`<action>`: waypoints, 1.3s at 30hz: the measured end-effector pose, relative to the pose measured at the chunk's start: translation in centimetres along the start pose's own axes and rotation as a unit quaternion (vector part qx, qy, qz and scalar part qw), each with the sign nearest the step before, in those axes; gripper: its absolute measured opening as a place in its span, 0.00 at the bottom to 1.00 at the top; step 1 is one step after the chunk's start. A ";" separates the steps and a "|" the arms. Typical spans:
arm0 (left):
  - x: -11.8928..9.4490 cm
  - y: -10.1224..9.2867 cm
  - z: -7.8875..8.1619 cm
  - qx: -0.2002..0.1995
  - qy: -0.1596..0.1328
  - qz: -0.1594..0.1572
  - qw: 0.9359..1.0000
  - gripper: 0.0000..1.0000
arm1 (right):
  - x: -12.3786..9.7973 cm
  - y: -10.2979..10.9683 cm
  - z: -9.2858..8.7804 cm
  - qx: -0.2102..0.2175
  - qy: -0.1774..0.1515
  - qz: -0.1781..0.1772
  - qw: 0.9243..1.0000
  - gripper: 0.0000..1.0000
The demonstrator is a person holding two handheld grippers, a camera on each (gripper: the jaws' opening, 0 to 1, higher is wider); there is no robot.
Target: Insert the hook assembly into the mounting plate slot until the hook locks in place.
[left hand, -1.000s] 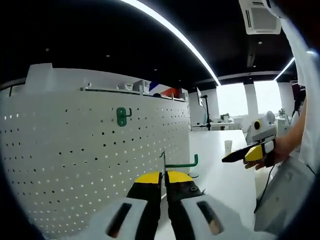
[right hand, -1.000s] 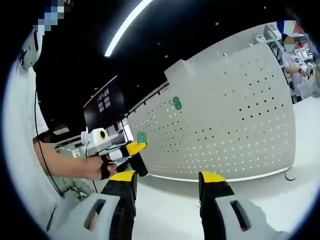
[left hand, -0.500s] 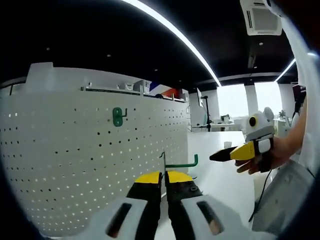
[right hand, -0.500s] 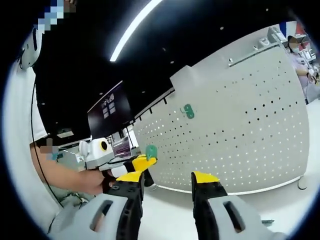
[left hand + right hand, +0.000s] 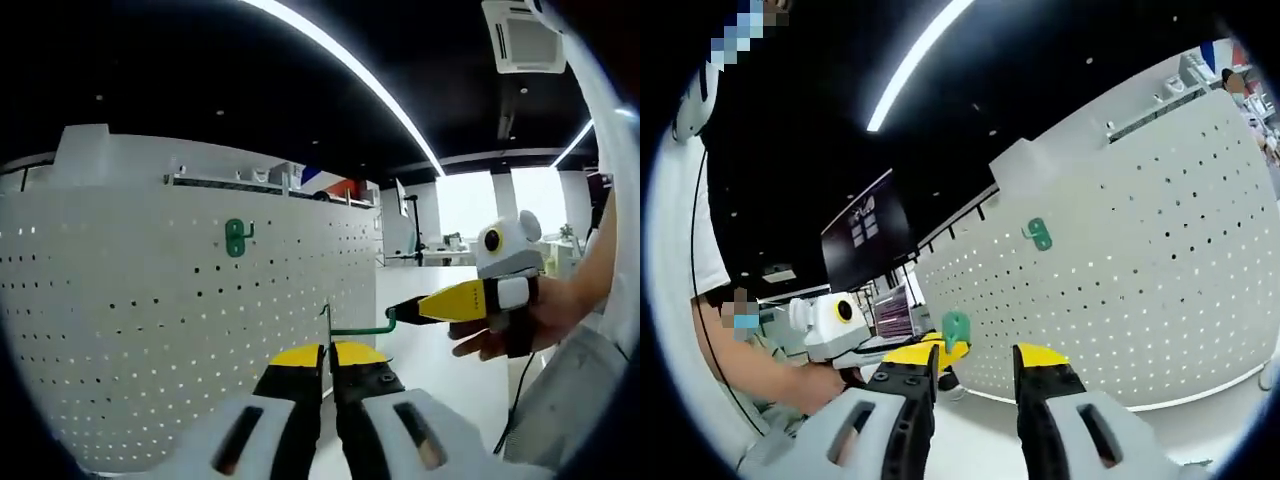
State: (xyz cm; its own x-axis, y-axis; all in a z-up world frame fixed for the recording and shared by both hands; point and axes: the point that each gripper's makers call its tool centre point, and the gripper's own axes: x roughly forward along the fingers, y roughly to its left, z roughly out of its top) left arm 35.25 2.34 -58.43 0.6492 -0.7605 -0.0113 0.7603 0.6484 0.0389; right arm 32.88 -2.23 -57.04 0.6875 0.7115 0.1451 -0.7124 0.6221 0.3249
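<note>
Gripping the green hook [image 5: 362,328] between its closed jaws, your left gripper [image 5: 327,352] holds it short of the white pegboard [image 5: 190,320]. Your right gripper [image 5: 973,352] — jaws apart, holding nothing — closes in on the hook's free end. Steady that end lightly, square the hook's back to the pegboard below the already mounted green hook [image 5: 236,237], then press straight in — no twisting.

Yellow-tipped black claw [image 5: 327,358], white housing; sleeve [image 5: 702,250] seemingly white.
</note>
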 end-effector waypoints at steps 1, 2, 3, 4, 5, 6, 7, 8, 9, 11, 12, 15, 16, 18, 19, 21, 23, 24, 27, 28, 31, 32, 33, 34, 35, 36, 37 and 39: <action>0.0 0.0 0.0 0.000 0.000 0.000 1.000 0.02 | 0.3 0.2 0.0 -0.001 0.000 0.004 1.000 0.27; 0.0 0.0 0.1 0.000 -0.001 0.000 1.000 0.02 | 0.5 0.3 0.0 0.000 0.000 0.005 1.000 0.27; 0.0 0.0 0.1 -0.001 -0.001 0.001 1.000 0.02 | 0.7 0.4 0.0 0.005 -0.002 0.006 1.000 0.27; 0.0 0.0 0.0 -0.002 -0.001 0.001 1.000 0.02 | 0.9 0.4 0.1 0.011 -0.005 0.007 1.000 0.26; 0.0 0.0 0.0 -0.004 -0.001 0.001 1.000 0.02 | 1.0 0.5 0.1 0.010 -0.007 0.005 1.000 0.25; 0.0 0.0 0.0 -0.004 -0.002 0.003 1.000 0.02 | 1.1 0.5 0.1 0.010 -0.008 0.003 1.000 0.24; 0.0 0.0 0.1 -0.006 -0.003 0.003 1.000 0.02 | 1.3 0.6 0.1 0.011 -0.011 0.004 1.000 0.23; 0.0 -0.1 0.1 -0.006 -0.004 0.003 1.000 0.02 | 1.4 0.8 0.1 0.011 -0.013 0.007 1.000 0.22; 0.0 -0.1 0.1 -0.006 -0.004 0.003 1.000 0.02 | 1.5 0.9 0.1 0.011 -0.014 0.008 1.000 0.19; 0.1 -0.2 0.0 -0.008 -0.005 0.003 1.000 0.02 | 1.8 1.1 0.0 0.011 -0.014 0.009 1.000 0.18; 0.1 -0.3 0.1 -0.009 -0.006 0.003 1.000 0.02 | 1.9 1.1 0.0 0.014 -0.016 0.008 1.000 0.16; 0.1 -0.5 0.3 -0.010 -0.009 0.003 1.000 0.02 | 2.2 1.4 0.1 0.014 -0.020 0.011 1.000 0.14; 0.1 -0.6 0.3 -0.010 -0.010 0.004 1.000 0.02 | 2.3 1.5 0.1 0.013 -0.019 0.012 1.000 0.13; 0.2 -0.8 0.2 -0.012 -0.009 0.001 1.000 0.02 | 2.5 1.5 0.1 0.012 -0.018 0.011 1.000 0.12; 0.2 -0.9 0.2 -0.011 -0.009 -0.001 1.000 0.02 | 2.6 1.6 0.0 0.013 -0.015 0.010 1.000 0.12; 0.1 -1.1 0.2 -0.008 -0.009 -0.004 1.000 0.02 | 2.6 1.6 -0.3 0.010 -0.009 0.007 1.000 0.11; 0.1 -1.2 0.2 -0.009 -0.013 -0.004 1.000 0.02 | 2.6 1.6 -0.5 0.014 -0.009 0.007 1.000 0.10; 0.1 -1.3 0.2 -0.009 -0.014 -0.004 1.000 0.02 | 2.6 1.7 -0.7 0.013 -0.005 0.006 1.000 0.09; 0.1 -1.7 0.2 -0.011 -0.014 -0.006 1.000 0.02 | 2.6 1.8 -1.0 0.013 0.000 0.008 1.000 0.06; 0.1 -1.8 0.2 -0.009 -0.013 -0.006 1.000 0.02 | 2.5 1.8 -1.1 0.009 -0.001 0.007 1.000 0.06; 0.1 -2.0 0.1 -0.013 -0.012 -0.006 1.000 0.02 | 2.4 1.6 -1.0 0.012 -0.003 0.004 1.000 0.04; 0.1 -2.0 0.1 -0.011 -0.011 -0.004 1.000 0.02 | 2.4 1.6 -1.1 0.016 -0.003 0.003 1.000 0.04; 0.1 -2.0 0.1 -0.009 -0.012 -0.003 1.000 0.02 | 2.4 1.6 -1.0 0.016 -0.004 0.002 1.000 0.04; 0.1 -2.0 0.1 -0.009 -0.013 -0.003 1.000 0.02 | 2.4 1.7 -1.0 0.013 -0.006 0.001 1.000 0.04; 0.1 -2.0 0.1 -0.014 -0.012 -0.002 1.000 0.02 | 2.4 1.6 -1.1 0.015 -0.005 -0.003 1.000 0.04; 0.1 -1.9 0.0 -0.014 -0.009 -0.001 1.000 0.02 | 2.5 1.5 -1.2 0.025 -0.003 -0.006 1.000 0.03; 0.1 -1.9 -0.1 -0.013 -0.008 -0.001 1.000 0.02 | 2.4 1.3 -1.2 0.022 -0.002 -0.012 1.000 0.02; 0.0 -2.0 -0.1 -0.011 -0.005 0.001 1.000 0.02 | 2.5 1.4 -1.3 0.025 0.000 -0.016 1.000 0.02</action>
State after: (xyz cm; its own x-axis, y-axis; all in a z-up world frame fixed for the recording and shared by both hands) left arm 33.78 1.03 -58.63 0.6499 -0.7600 -0.0016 0.7599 0.6498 0.0169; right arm 33.39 0.88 -57.43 0.7102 0.6913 0.1331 -0.6814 0.6276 0.3766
